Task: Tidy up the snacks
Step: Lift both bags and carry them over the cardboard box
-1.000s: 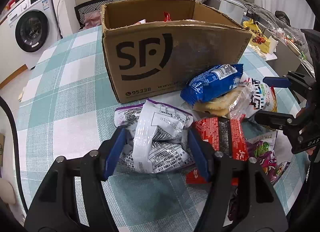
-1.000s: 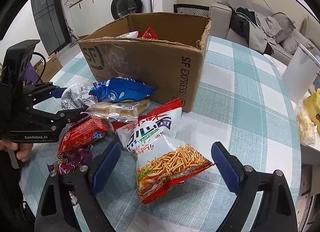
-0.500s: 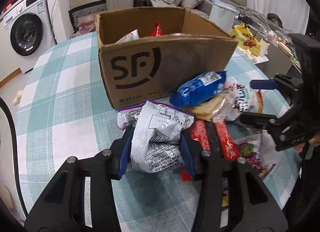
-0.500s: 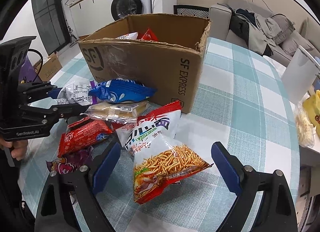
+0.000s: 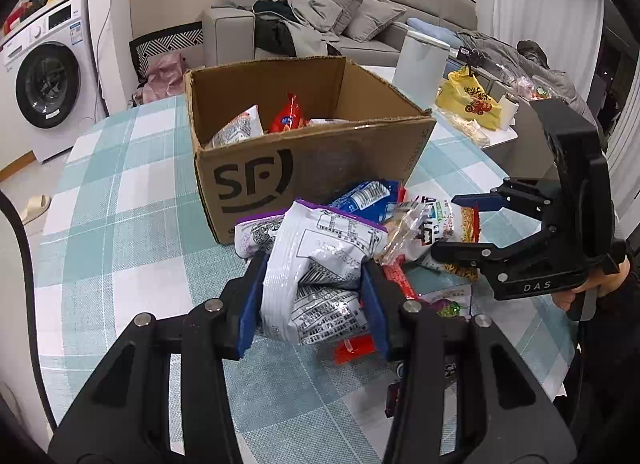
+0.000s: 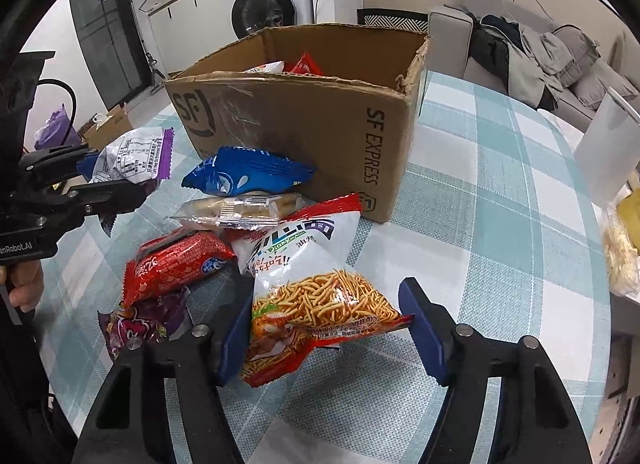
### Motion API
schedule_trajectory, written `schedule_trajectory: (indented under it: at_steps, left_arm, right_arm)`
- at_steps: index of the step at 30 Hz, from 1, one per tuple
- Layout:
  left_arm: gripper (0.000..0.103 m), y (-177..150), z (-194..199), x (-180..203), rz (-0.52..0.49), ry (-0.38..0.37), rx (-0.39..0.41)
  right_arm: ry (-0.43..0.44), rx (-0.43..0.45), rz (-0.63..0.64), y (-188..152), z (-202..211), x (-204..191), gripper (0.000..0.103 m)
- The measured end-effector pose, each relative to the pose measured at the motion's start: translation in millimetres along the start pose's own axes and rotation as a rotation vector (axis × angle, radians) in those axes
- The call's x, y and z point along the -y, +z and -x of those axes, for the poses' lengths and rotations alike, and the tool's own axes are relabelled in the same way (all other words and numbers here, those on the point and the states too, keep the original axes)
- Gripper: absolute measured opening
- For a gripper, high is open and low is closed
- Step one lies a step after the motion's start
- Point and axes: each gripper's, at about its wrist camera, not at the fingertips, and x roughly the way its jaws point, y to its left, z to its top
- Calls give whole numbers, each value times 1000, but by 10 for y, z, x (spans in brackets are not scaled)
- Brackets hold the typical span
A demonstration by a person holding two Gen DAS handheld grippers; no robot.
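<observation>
Silver-white snack bag (image 5: 320,276) with purple edge sits squeezed between the blue pads of the left gripper (image 5: 314,296), crumpled at the pinch. In the right wrist view it hangs clear of the tablecloth (image 6: 492,200), left of the cardboard box (image 6: 320,120).

Right gripper (image 6: 328,328) is spread wide, straddling the noodle snack bag (image 6: 312,296); left pad is touching or just beside the bag's edge, right pad is apart from it. Bag lies flat on the cloth.

Rest of the pile, between the two grippers and in front of the box: blue packet (image 6: 248,172), clear biscuit pack (image 6: 240,208), red packet (image 6: 176,264), purple packet (image 6: 140,324). Box is open-topped and holds a few packets, including a red one (image 5: 286,114).
</observation>
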Motion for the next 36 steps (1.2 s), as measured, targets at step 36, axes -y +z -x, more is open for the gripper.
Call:
schedule_trajectory:
  at_steps: [36]
  left_arm:
    - [42, 148, 600, -143, 112, 17, 196]
  right_arm:
    - [23, 238, -49, 119, 771, 88, 67]
